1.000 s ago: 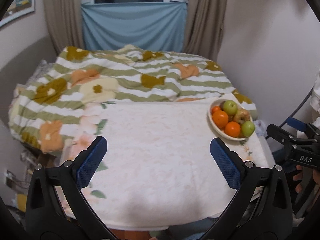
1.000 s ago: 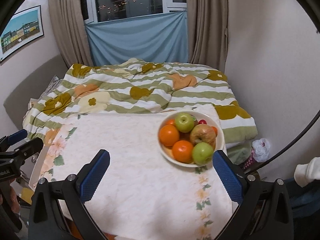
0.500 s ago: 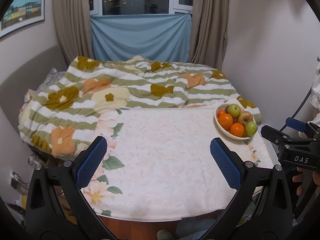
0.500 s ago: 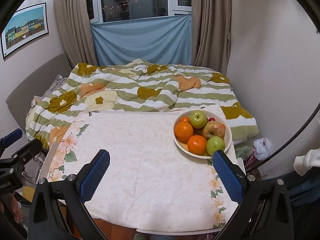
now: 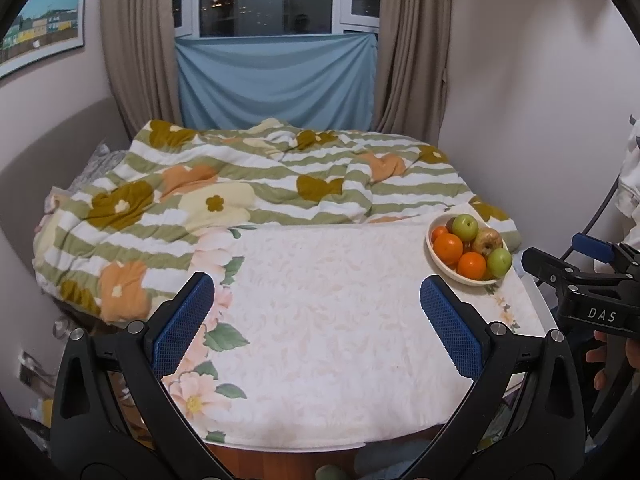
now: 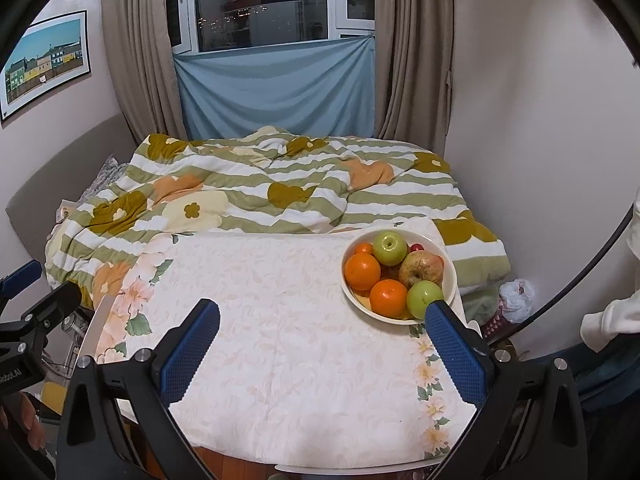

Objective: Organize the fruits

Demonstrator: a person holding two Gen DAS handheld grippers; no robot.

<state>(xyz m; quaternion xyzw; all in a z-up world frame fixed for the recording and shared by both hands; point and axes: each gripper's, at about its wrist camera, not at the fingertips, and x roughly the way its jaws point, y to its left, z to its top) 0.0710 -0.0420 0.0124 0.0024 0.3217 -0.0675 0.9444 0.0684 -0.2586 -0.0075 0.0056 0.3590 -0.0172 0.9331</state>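
A cream bowl (image 6: 450,280) holds oranges (image 6: 362,271), green apples (image 6: 389,247) and a reddish apple (image 6: 421,269). It stands at the far right of a table with a floral cloth (image 6: 280,320). The bowl also shows in the left wrist view (image 5: 434,256). My right gripper (image 6: 320,344) is open and empty, held back from the bowl above the table's near side. My left gripper (image 5: 316,320) is open and empty, above the table's near left part. The right gripper's body shows at the right edge of the left wrist view (image 5: 584,288).
A bed with a green striped floral blanket (image 6: 280,196) lies right behind the table. Curtains and a window (image 6: 272,40) are beyond it. A wall (image 6: 540,140) is close on the right. A white bag (image 6: 516,294) lies on the floor by the bed.
Both grippers have pulled back and up from the table, so the bowl and table look smaller and farther. Both stay open and empty.
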